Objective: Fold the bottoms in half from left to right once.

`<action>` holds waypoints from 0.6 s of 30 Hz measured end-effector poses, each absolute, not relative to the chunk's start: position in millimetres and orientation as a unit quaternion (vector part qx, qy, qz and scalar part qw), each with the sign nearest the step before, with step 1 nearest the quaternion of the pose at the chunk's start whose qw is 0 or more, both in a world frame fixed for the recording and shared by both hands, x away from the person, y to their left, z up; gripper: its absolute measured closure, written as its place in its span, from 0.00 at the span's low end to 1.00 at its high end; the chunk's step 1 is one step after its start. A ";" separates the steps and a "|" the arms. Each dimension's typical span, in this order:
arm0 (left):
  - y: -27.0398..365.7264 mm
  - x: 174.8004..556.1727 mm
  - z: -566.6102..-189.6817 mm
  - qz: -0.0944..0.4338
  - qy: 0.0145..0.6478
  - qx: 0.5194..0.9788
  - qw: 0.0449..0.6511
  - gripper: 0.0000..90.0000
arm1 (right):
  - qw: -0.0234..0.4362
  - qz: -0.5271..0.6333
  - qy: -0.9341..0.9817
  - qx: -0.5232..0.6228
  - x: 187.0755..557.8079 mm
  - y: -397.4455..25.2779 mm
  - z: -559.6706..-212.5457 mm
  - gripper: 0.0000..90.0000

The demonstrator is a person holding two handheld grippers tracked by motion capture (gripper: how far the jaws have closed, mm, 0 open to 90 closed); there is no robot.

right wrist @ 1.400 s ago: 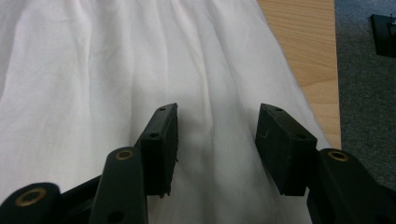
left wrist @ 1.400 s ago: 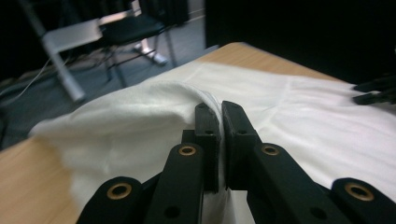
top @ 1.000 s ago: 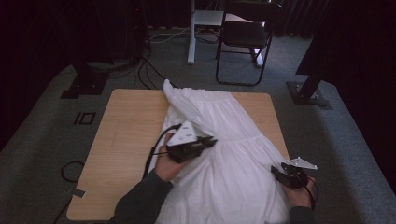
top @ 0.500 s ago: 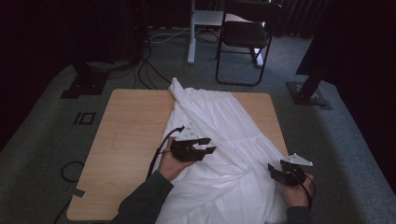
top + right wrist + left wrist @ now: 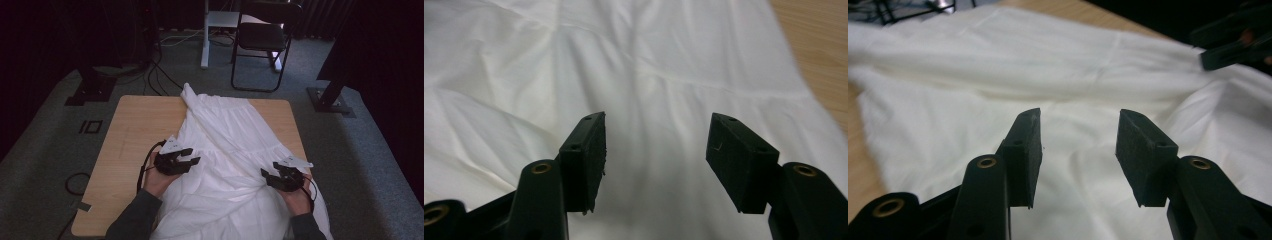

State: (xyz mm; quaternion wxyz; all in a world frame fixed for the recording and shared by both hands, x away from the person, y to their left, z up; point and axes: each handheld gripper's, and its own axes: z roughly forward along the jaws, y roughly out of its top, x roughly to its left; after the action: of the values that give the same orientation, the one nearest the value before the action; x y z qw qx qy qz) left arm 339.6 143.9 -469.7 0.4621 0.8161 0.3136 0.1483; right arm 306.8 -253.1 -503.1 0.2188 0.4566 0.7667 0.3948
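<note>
A white tiered garment (image 5: 227,150) lies spread on the wooden table (image 5: 132,130), narrow end at the far edge, wide hem hanging over the near edge. My left gripper (image 5: 192,156) hovers over the cloth's left part, open, nothing between its jaws; the left gripper view looks across white cloth (image 5: 998,85) toward the other gripper (image 5: 1233,42) at upper right. My right gripper (image 5: 266,176) sits over the cloth's right part near the table's right edge, open and empty above smooth fabric (image 5: 654,75).
Bare wood shows on the table's left half. Beyond the far edge stand a black chair (image 5: 262,40), a white post (image 5: 205,35) and cables on grey carpet. Dark stand bases (image 5: 90,87) flank the table.
Both hands have drawn back toward the near edge. The garment's far end has shifted and now lies narrower, more to the right.
</note>
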 end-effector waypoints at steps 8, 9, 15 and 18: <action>183.8 330.4 -498.7 0.178 0.368 0.816 0.408 0.56 | 0.197 0.351 0.801 0.444 326.2 -223.3 -520.2 0.42; 183.8 330.4 -498.7 0.178 0.368 0.816 0.408 0.56 | 0.197 0.351 0.801 0.444 326.2 -223.3 -520.2 0.42; 198.8 325.9 -524.3 0.166 0.404 0.817 0.376 0.54 | 0.175 0.364 0.808 0.430 320.9 -218.4 -525.0 0.39; 198.8 322.7 -531.4 0.162 0.407 0.819 0.371 0.54 | 0.180 0.339 0.823 0.419 320.2 -210.7 -527.8 0.38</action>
State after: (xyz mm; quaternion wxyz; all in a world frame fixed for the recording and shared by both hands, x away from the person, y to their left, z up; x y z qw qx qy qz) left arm 322.7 198.8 -531.4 0.3714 0.8187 0.4066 0.1623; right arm 320.2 -210.7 -527.8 0.1804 0.4186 0.8231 0.3388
